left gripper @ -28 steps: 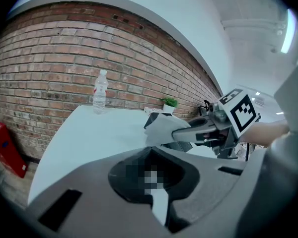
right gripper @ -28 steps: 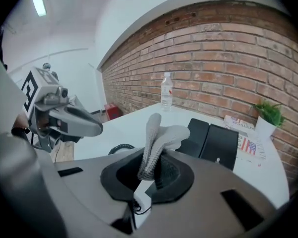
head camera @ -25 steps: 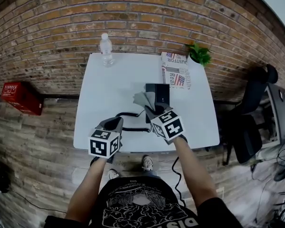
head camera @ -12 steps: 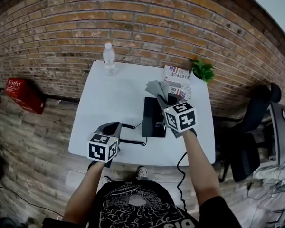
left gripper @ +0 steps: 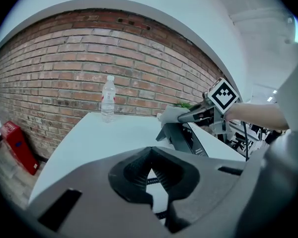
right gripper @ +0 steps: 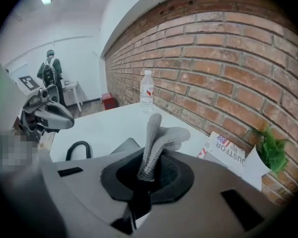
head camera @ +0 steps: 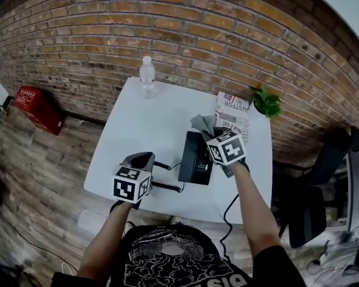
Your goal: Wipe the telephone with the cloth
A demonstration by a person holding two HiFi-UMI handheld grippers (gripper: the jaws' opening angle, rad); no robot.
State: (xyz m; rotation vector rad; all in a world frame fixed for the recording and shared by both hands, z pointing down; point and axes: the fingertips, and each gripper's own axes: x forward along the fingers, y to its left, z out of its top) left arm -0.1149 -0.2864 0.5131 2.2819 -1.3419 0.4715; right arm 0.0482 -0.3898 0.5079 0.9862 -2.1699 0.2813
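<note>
A red box point(head camera: 39, 103) sits on the wood floor well to the left of the telephone point(head camera: 196, 159), beyond the edge of the white table point(head camera: 137, 124). The person's left forearm comes up from the lower left with the elbow bent. It holds the left gripper point(head camera: 142, 158) over the table's near edge, just left of the telephone and level with its near end. In the left gripper view the jaw tips meet in a point. The coiled cord point(left gripper: 154, 180) shows through the gap behind them, but whether the pads pinch it cannot be told. That cord runs across the tabletop to the telephone's left side.

A water bottle point(head camera: 146, 75) stands upright at the table's far edge, behind and left of the telephone. The black telephone lies right of the table's middle, its far end raised.

The right arm reaches farther forward, nearly straight, along the telephone's right side. The right gripper point(head camera: 210, 133) hangs over the telephone's far end. Its jaws are clamped on the grey cloth point(head camera: 200, 123) — a bunched fold stands up from between the pads and flops toward the brick wall. The cloth is at the telephone's top edge; contact cannot be made out.

Beyond the telephone's far right corner lies a folded newspaper point(head camera: 233, 109), then a small green plant point(head camera: 267, 102) — and off the table, a dark office chair point(head camera: 317, 190).
</note>
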